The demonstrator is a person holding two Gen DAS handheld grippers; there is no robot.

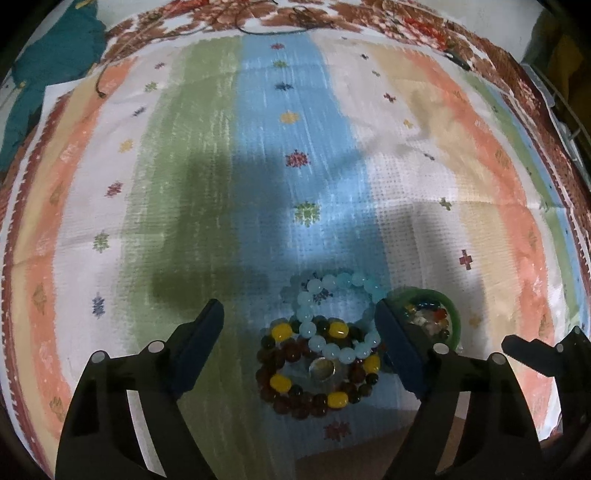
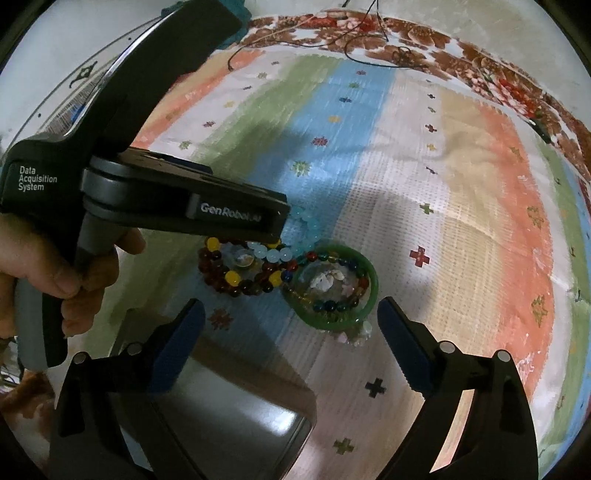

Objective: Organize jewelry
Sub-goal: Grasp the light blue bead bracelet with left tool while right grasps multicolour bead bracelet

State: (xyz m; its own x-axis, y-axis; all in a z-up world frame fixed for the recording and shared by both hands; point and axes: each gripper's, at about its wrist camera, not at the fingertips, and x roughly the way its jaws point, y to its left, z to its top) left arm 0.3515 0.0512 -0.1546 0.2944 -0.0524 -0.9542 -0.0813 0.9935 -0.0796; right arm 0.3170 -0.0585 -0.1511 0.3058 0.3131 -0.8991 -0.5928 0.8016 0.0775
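Closest to the right gripper there's a metal tin sitting under its left finger; the jaws are spread wide with nothing between them. Just past the fingertips is a green bangle lying flat on the striped cloth, with a multicolour bead strand and some pale bits curled up inside it.

Touching the bangle on its left is the pile — a dark red bracelet with yellow beads, and a light blue bracelet draped over it.

The left gripper hangs over that pile, jaws wide open and gripping nothing, with the blue beads and the red ones right between its fingers. A hand holds its handle.

Way at the far edge there's a flowery border and a thin dark cord — can't tell what the cord is.
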